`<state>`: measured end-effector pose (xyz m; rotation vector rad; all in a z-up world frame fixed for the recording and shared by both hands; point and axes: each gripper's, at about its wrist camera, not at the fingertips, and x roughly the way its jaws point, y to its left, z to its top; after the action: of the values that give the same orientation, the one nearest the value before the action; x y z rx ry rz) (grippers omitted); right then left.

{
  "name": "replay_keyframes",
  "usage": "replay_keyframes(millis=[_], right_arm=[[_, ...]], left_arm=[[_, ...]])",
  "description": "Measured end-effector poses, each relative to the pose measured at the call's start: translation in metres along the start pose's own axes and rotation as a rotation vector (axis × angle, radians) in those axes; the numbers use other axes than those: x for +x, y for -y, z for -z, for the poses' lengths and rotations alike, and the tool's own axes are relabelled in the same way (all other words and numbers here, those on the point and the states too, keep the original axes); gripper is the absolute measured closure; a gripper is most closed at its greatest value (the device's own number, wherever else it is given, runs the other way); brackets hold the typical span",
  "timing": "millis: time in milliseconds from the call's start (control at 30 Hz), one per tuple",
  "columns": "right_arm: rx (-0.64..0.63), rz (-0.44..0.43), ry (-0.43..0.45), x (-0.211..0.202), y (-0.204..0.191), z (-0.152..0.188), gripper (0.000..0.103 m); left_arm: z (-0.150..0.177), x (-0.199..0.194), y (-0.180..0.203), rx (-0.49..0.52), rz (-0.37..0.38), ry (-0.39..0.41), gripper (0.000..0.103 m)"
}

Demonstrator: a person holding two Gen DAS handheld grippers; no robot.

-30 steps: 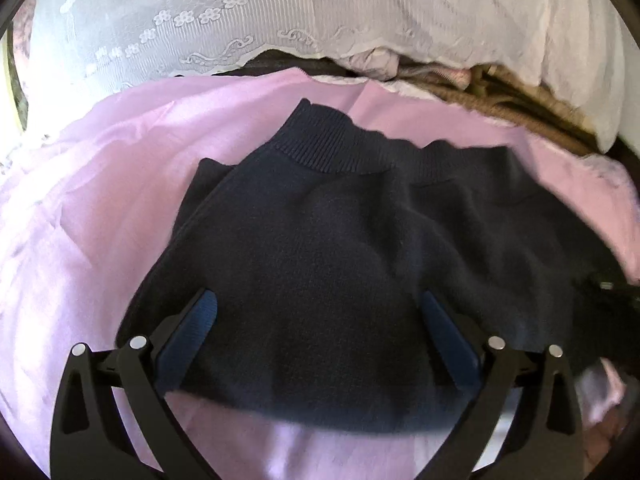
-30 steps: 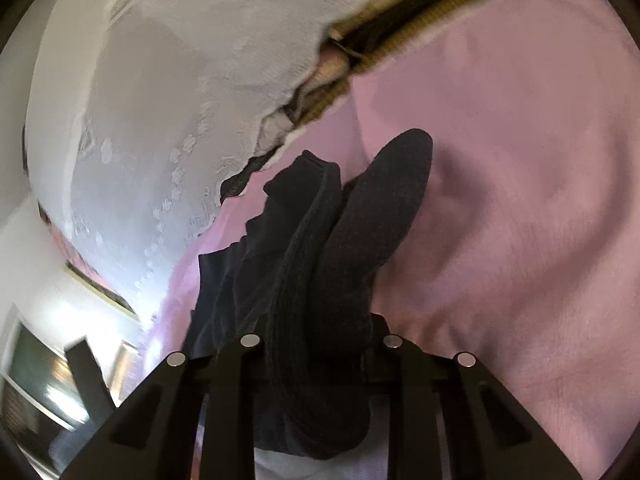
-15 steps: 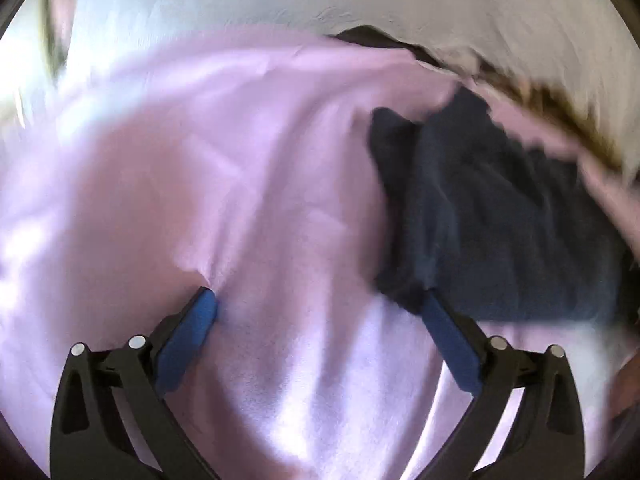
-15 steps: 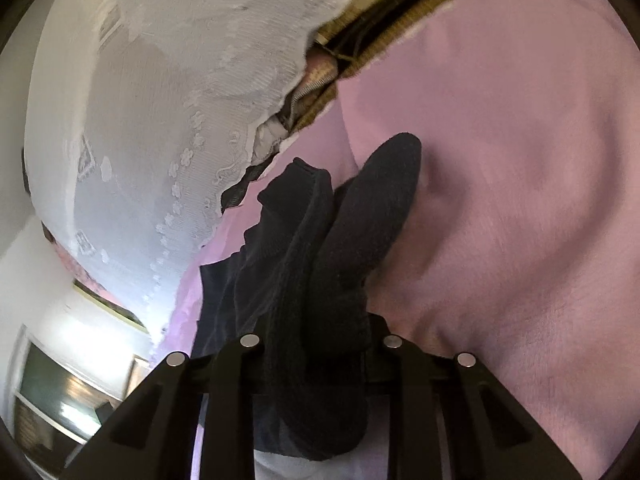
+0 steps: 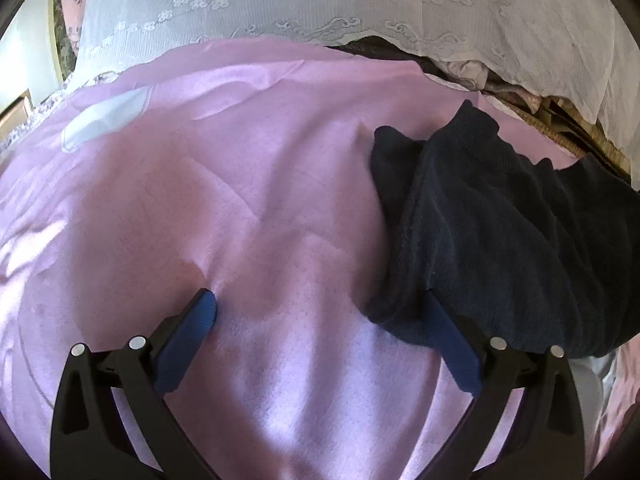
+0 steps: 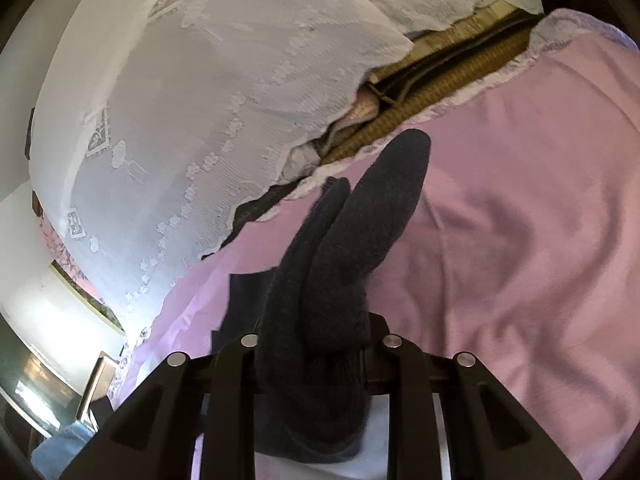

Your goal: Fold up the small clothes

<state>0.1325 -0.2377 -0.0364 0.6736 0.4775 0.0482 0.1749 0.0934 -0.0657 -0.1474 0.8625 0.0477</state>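
A dark navy knit garment (image 5: 500,232) lies bunched on the pink sheet (image 5: 240,184) at the right of the left wrist view. My left gripper (image 5: 320,316) is open and empty over the sheet, its right finger (image 5: 448,340) touching the garment's lower left edge. My right gripper (image 6: 316,356) is shut on the same navy garment (image 6: 340,248), which rises in a thick fold from between the jaws. The fingertips are hidden by the cloth.
A white lace cloth (image 5: 360,4) hangs along the far edge of the bed. Woven brown bedding (image 6: 448,76) shows in the gap beneath it. A pale patch (image 5: 104,116) lies on the sheet at the far left.
My left gripper has swung left off the garment, which now sits at its right side. The right gripper has kept its hold and lifted the fold a little.
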Motion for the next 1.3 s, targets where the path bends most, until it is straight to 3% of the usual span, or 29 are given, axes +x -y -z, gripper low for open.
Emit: replay_keyframes(millis=[400, 600, 700, 900, 1133, 1300], right_arm=[[-0.046, -0.098, -0.014, 0.037, -0.086, 0.02, 0.078], [-0.121, -0.107, -0.08, 0.052, -0.101, 0.041, 0.079], [-0.096, -0.131, -0.085, 0.048, -0.096, 0.038, 0.08], [0.02, -0.226, -0.107, 0.035, -0.077, 0.032, 0.083], [0.062, -0.294, -0.139, 0.035, -0.087, 0.039, 0.082], [-0.079, -0.309, -0.177, 0.035, -0.127, 0.062, 0.082]], left_arm=[[-0.008, 0.007, -0.011, -0.082, 0.057, -0.01, 0.004], [-0.011, 0.009, -0.015, -0.117, 0.074, -0.01, 0.004], [-0.013, 0.008, -0.015, -0.12, 0.083, -0.014, 0.004], [-0.025, -0.01, -0.026, -0.204, 0.273, -0.006, 0.004], [-0.033, -0.007, 0.003, -0.058, 0.258, -0.021, 0.004], [-0.039, 0.001, 0.002, -0.056, 0.275, -0.011, 0.004]])
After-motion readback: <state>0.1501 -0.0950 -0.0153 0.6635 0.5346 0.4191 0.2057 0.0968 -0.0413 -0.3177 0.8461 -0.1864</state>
